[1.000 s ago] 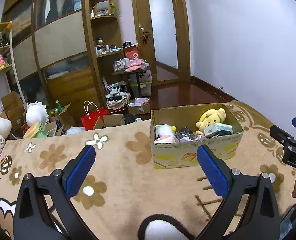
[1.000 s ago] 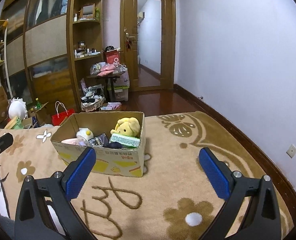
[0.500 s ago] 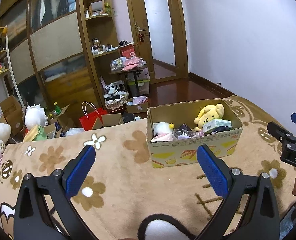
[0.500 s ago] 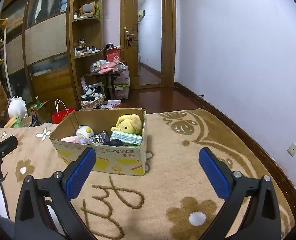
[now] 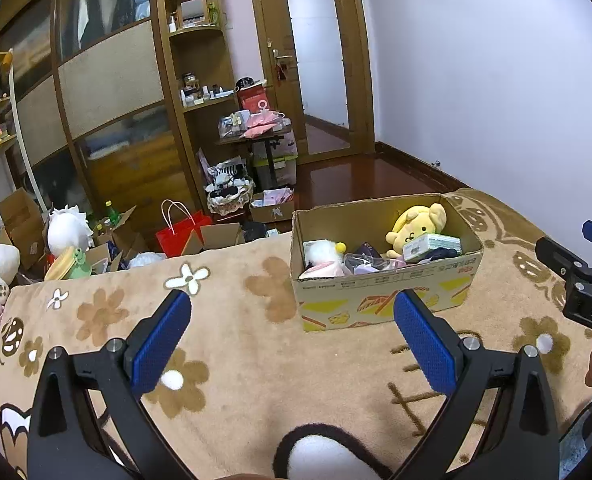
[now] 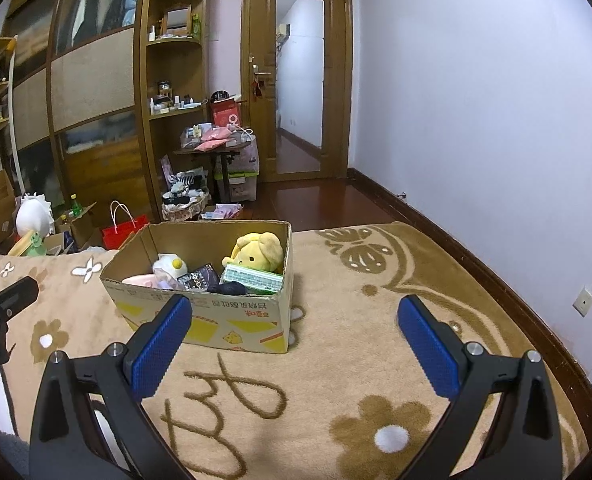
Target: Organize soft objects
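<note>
A cardboard box (image 5: 380,300) (image 6: 232,322) stands on the brown flowered blanket (image 5: 236,344) (image 6: 336,360). Inside lie a yellow plush dog (image 5: 414,228) (image 6: 258,250), a white plush with a yellow spot (image 5: 322,249) (image 6: 172,266), a green-white packet (image 5: 430,245) (image 6: 252,278) and other small soft items. My left gripper (image 5: 290,316) is open and holds nothing, hovering in front of the box. My right gripper (image 6: 292,318) is open too, nothing between its pads, with the box just beyond its left finger. Each gripper shows at the edge of the other's view.
Beyond the blanket's far edge are a red paper bag (image 5: 178,234), open cartons (image 5: 116,236), white plush toys (image 5: 66,228) and a basket (image 5: 230,198). A wooden wardrobe (image 5: 108,100), shelves and a door (image 5: 316,68) stand behind. A white wall (image 6: 476,100) runs along the right.
Both views have shifted slightly, with the box sitting a little further off and lower in frame. Both grippers stay open, and nothing in the box has moved.
</note>
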